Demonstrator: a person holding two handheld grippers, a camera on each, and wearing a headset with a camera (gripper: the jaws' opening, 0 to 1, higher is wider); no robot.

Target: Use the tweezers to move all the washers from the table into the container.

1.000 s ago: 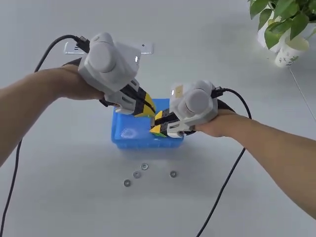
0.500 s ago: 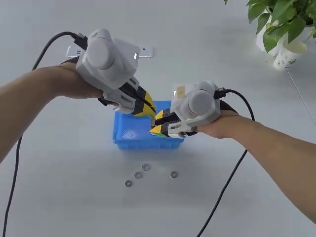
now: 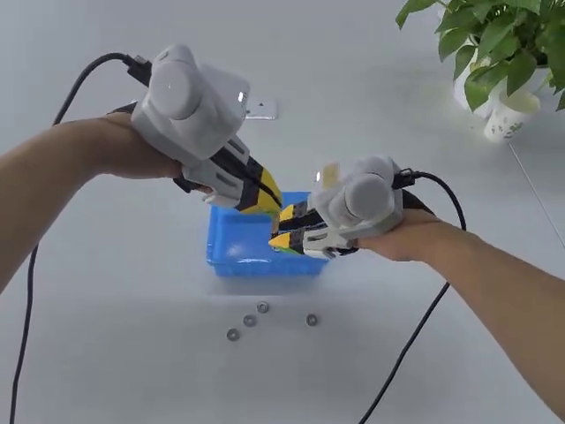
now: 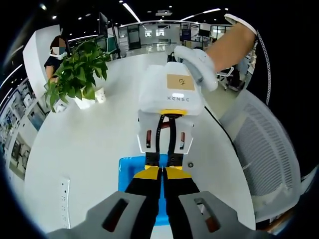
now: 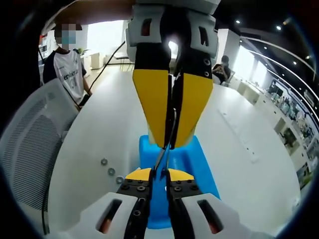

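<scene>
Small silver metal washers (image 3: 250,321), four counted, lie loose on the white worktop (image 3: 132,353), just in front of the blue rectangular plastic container (image 3: 231,256) and outside it. Both grippers meet tip to tip above the container. Left gripper (image 3: 263,200): yellow-tipped jaws pressed together on the thin dark metal tweezers (image 5: 168,134). Right gripper (image 3: 281,237): jaws nearly together about the tweezers' lower end; whether they actually clamp it cannot be told. Tweezers are clear of the washers.
</scene>
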